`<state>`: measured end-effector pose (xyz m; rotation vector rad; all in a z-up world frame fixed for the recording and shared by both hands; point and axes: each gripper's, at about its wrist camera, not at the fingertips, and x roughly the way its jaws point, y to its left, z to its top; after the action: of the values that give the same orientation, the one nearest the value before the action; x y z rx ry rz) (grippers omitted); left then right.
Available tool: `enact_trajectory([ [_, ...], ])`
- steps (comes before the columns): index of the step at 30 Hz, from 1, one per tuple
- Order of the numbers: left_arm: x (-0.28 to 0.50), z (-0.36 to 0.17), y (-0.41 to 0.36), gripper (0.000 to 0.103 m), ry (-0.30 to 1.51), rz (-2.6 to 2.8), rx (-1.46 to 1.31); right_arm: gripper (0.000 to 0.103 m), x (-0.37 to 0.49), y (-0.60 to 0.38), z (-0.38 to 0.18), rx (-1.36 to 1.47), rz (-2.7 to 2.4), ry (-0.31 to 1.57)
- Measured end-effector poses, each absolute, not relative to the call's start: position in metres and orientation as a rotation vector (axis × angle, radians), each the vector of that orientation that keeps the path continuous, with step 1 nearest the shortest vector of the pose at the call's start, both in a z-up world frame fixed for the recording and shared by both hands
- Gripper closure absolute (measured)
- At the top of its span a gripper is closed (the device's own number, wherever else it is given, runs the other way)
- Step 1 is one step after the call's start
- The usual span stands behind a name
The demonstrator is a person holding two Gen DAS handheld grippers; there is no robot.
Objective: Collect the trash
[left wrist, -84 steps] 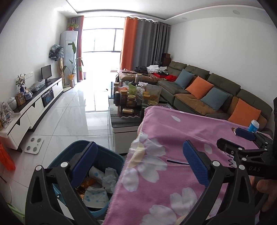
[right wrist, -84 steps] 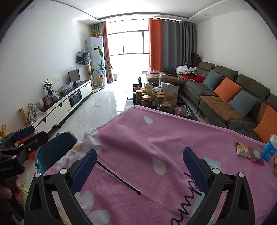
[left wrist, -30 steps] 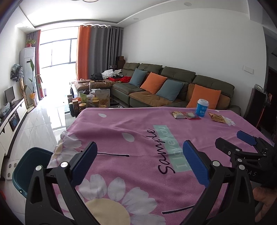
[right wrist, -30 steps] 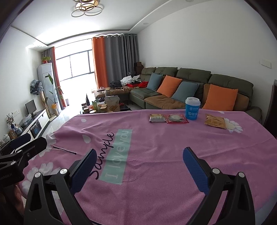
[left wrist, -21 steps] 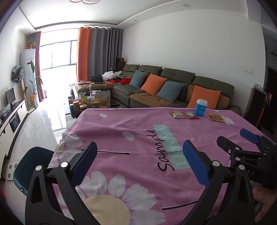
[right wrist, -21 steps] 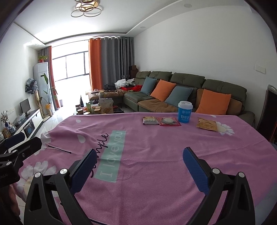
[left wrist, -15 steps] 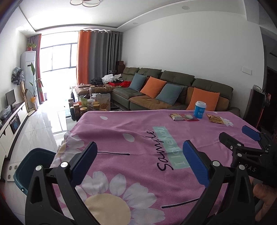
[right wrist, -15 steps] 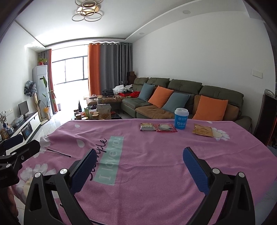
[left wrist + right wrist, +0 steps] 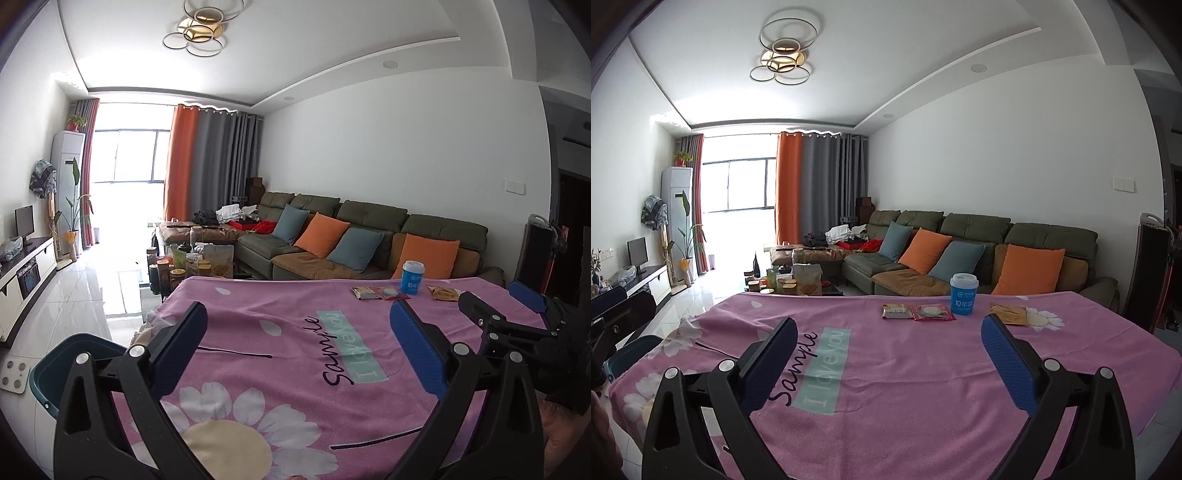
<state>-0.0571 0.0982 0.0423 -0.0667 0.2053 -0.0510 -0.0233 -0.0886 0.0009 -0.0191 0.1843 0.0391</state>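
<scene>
Both hand-held grippers hovering over desk (image 9: 1071, 369), jaws wide, holding nothing: left hand-held gripper (image 9: 301, 341), right hand-held gripper (image 9: 886, 358). Trash sitting at far edge, well apart from both: blue paper cup (image 9: 963, 294) upright, flat snack wrappers (image 9: 916, 312) just beside, tan packet (image 9: 1008, 314) on other side. Probably light; cup crushable, so pinching gently across mid-wall. Wrappers thin, slippery; taking by a raised edge. Teal bin (image 9: 70, 354) waiting at left.
</scene>
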Motion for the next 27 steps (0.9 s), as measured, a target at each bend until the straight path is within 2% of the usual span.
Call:
enact_trajectory([
  [27,-0.059,0.031,0.093,0.006,0.225,-0.012,-0.024,0.007,-0.037,-0.078,-0.009,-0.063,0.029,0.176],
])
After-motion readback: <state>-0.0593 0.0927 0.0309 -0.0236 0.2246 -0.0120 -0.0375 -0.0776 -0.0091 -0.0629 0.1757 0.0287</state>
